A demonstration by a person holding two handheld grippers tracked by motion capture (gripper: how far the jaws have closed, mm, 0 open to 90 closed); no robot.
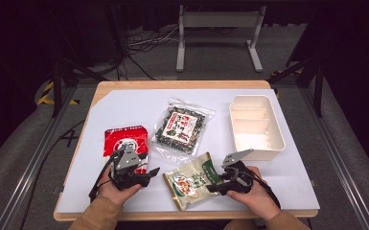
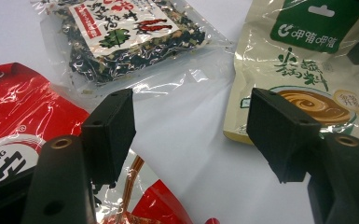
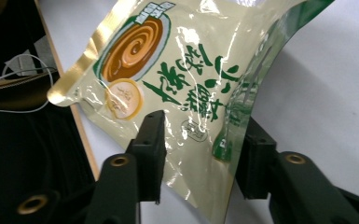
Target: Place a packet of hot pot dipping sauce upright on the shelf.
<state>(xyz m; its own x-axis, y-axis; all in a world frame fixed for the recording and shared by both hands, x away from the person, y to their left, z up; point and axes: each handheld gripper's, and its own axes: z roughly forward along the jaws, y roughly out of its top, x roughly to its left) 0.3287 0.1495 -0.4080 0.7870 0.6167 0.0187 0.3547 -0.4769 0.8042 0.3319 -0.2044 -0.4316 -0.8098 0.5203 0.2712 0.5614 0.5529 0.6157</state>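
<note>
Right now, as it looks from beside the worktop [image 1: 124,103]:
Right tool [image 1: 215,186]: its jaws stand either side of the beige sauce pouch [image 1: 192,179], which bends up between them in the right gripper view; whether the pads already press on it I cannot tell.
Pouch position: low centre of the high view, its lower edge near the worktop's front rim, handy for that hand.
Left tool [image 1: 155,171]: jaws apart with nothing between them, hovering over the lower corner of the red packet [image 1: 125,143], likely waiting its turn.
Clear bag of dark flakes [image 1: 181,127]: flat at mid-frame, just beyond the other two.
White bin [image 1: 256,127]: right of centre, divided by ribs inside, holding nothing visible; probably where the packets are meant to go.
</note>
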